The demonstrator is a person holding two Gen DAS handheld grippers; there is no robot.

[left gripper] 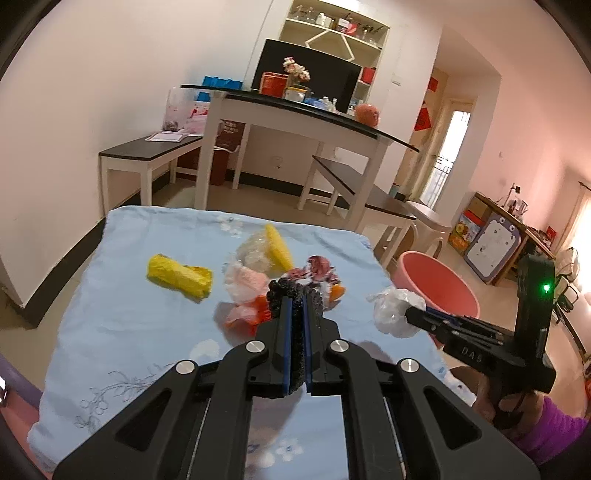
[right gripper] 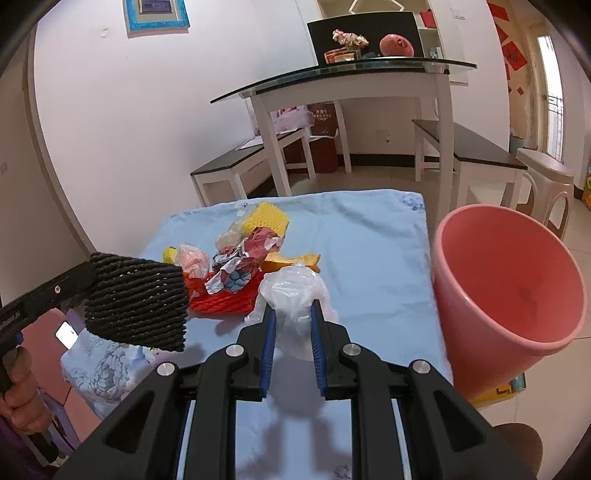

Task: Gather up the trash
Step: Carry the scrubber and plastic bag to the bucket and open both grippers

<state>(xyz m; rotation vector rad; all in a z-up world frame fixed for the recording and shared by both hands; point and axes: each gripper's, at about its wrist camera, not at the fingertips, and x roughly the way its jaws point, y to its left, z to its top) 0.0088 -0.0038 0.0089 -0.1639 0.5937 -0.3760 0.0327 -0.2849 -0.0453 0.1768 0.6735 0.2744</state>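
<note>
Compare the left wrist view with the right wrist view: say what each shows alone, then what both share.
Left wrist only: a yellow foam roll lying whole on the blue cloth, and the right gripper's body with a green light.

Right wrist only: the inside of the pink bucket, a blue-framed picture on the wall, and a phone below the black foam net.

Both: the left gripper shut on the black net, the right gripper shut on the clear plastic bag, the trash pile and the glass-topped table.
</note>
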